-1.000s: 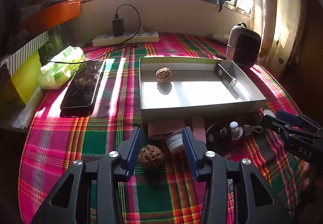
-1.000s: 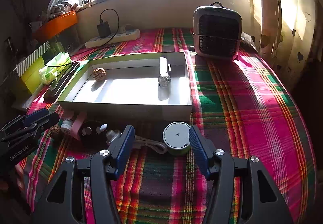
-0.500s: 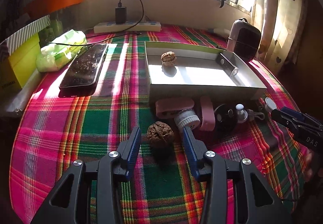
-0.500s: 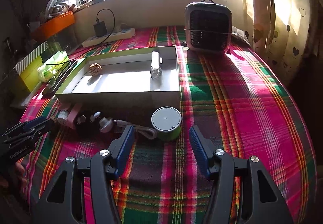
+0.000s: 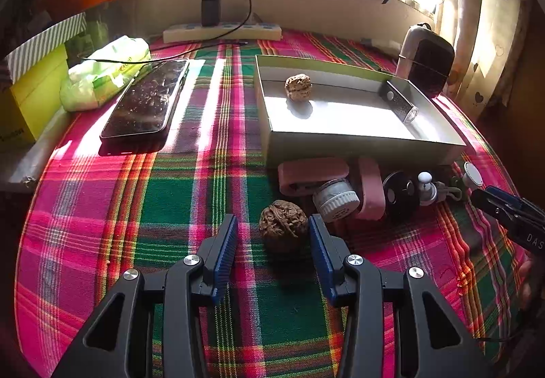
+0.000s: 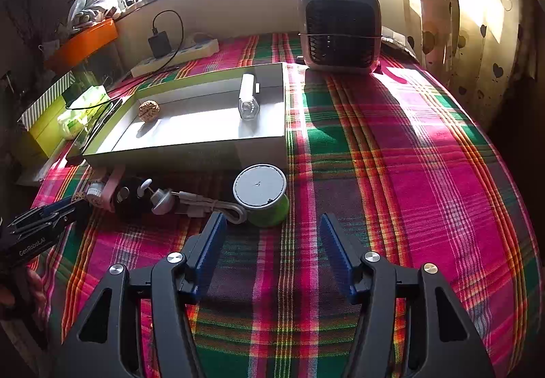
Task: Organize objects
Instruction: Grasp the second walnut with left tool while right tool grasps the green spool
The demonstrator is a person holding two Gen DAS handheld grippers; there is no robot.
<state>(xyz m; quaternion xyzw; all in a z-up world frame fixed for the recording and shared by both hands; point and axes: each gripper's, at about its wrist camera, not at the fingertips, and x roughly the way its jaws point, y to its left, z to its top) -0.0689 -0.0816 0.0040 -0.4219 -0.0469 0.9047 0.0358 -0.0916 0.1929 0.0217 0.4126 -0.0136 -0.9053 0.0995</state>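
A brown walnut (image 5: 283,224) lies on the plaid cloth between the fingers of my left gripper (image 5: 272,228), nearer the right finger. That gripper is open and its pads do not touch the nut. A second walnut (image 5: 298,87) and a small silver torch (image 5: 398,102) lie in the shallow grey box (image 5: 357,146). My right gripper (image 6: 272,224) is open with its jaws opening, and nothing is between them. A green tin with a grey lid (image 6: 260,189) stands just ahead of it.
Along the box's front wall (image 6: 187,156) lie pink pieces (image 5: 313,173), a white cap (image 5: 335,199), a black disc (image 5: 398,194) and a white cable (image 6: 211,206). A phone (image 5: 146,98), a wipes pack (image 5: 105,71) and a power strip (image 5: 221,30) sit left. A fan heater (image 6: 340,34) stands at the back right.
The left gripper has sunk a little toward the cloth, and the walnut has shifted toward its right finger. In the right wrist view the green tin now sits further ahead and left.
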